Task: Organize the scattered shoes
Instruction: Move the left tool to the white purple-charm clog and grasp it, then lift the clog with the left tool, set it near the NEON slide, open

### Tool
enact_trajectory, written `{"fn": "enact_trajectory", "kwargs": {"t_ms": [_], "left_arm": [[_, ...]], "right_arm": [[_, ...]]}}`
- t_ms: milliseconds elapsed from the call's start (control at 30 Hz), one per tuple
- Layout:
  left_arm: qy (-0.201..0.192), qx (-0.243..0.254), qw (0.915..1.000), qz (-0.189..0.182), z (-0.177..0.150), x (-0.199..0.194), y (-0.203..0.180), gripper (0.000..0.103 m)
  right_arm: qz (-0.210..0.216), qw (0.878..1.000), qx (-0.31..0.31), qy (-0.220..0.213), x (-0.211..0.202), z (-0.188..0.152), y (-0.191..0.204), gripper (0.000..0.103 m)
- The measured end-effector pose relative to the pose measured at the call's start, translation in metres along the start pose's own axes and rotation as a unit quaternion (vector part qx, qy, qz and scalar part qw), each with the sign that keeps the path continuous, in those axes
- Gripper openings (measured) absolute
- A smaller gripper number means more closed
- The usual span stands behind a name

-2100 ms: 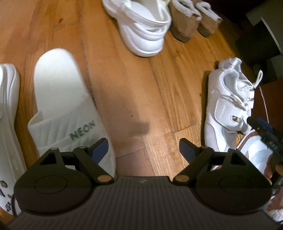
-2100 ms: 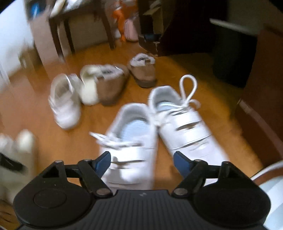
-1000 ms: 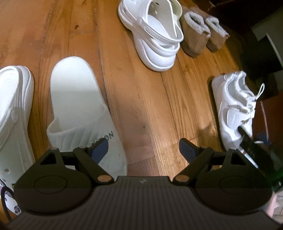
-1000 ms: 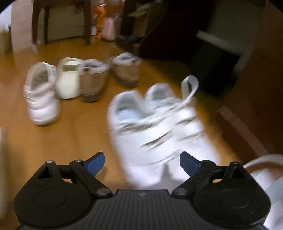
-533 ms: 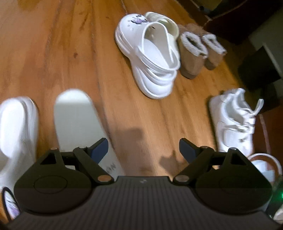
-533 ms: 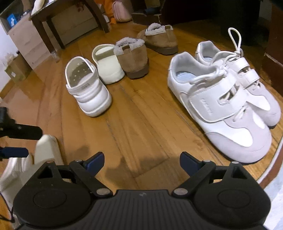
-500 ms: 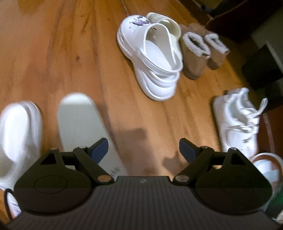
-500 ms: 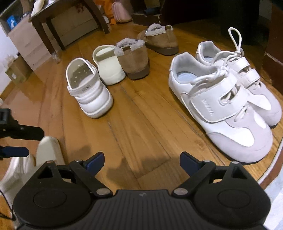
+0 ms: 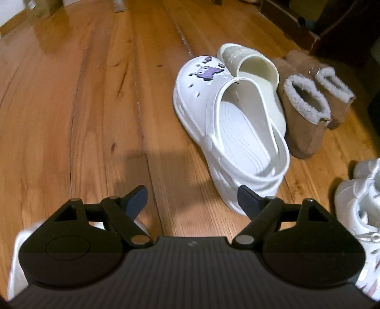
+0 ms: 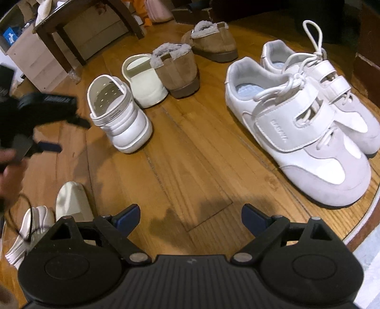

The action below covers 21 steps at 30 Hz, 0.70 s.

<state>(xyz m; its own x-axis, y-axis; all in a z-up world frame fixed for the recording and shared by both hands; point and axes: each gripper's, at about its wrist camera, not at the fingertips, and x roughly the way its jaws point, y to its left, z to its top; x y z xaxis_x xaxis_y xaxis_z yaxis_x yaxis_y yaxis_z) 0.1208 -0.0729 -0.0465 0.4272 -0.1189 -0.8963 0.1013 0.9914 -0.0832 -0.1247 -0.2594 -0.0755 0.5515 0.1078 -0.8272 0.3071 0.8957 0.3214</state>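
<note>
left gripper (image 9: 191, 196) jaws wide apart, holding nothing | right gripper (image 10: 190, 217) same, spread and bare | white clog (image 9: 228, 133) sits just past the left claw's right finger, on the wood floor (image 9: 83, 107) | looks like light, squishy foam, kinda slick, so I'd pinch the heel strap or side wall

A glossy honey-brown wooden plank floor (image 9: 95, 99) with dark grain streaks carries a white perforated rubber clog (image 9: 228, 133) with a purple cartoon charm, beside a cream smooth-soled slide sandal (image 9: 251, 69) and two tan suede slippers with grey fleece lining (image 9: 306, 111). From the right wrist, a pair of white strap sneakers with pale grey suede toes (image 10: 306, 123) shows light blue insoles, near a dark brown wooden table (image 10: 78, 14). Both black grippers carry dark blue fingertips (image 9: 136, 198)
</note>
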Motion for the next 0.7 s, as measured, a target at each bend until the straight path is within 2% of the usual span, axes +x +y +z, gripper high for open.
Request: {"fn": "enact_trajectory", "kwargs": {"t_ms": [133, 233, 333, 367, 400, 433, 467, 500, 700], "left_arm": [[-0.031, 0.023, 0.9989, 0.028, 0.015, 0.008, -0.009, 0.084], [-0.060, 0.004, 0.9969, 0.050, 0.028, 0.025, -0.010, 0.086], [-0.063, 0.008, 0.9952, 0.074, 0.038, 0.052, -0.014, 0.086], [-0.069, 0.013, 0.9945, 0.077, 0.038, 0.056, -0.015, 0.079], [-0.075, 0.017, 0.9938, 0.079, 0.037, 0.059, -0.016, 0.067], [-0.081, 0.024, 0.9936, 0.075, 0.034, 0.061, -0.018, 0.037], [-0.086, 0.030, 0.9931, 0.073, 0.030, 0.062, -0.020, 0.019], [-0.085, 0.031, 0.9923, 0.085, 0.027, 0.062, -0.023, 0.016], [-0.086, 0.017, 0.9937, 0.070, 0.000, 0.045, -0.022, 0.015]], "right_arm": [[0.008, 1.000, -0.001, 0.004, 0.003, 0.001, 0.006, 0.093], [0.013, 1.000, -0.004, 0.007, 0.005, 0.002, 0.010, 0.093], [0.016, 1.000, -0.006, 0.009, 0.005, 0.003, 0.012, 0.093], [0.017, 1.000, -0.006, 0.009, 0.005, 0.004, 0.013, 0.093], [0.017, 1.000, -0.006, 0.010, 0.005, 0.004, 0.012, 0.093], [0.016, 1.000, -0.005, 0.012, 0.005, 0.004, 0.011, 0.093], [0.015, 1.000, -0.005, 0.014, 0.006, 0.004, 0.010, 0.093], [0.014, 1.000, -0.005, 0.015, 0.006, 0.004, 0.009, 0.093], [0.003, 1.000, 0.006, 0.022, 0.007, 0.002, -0.002, 0.093]]}}
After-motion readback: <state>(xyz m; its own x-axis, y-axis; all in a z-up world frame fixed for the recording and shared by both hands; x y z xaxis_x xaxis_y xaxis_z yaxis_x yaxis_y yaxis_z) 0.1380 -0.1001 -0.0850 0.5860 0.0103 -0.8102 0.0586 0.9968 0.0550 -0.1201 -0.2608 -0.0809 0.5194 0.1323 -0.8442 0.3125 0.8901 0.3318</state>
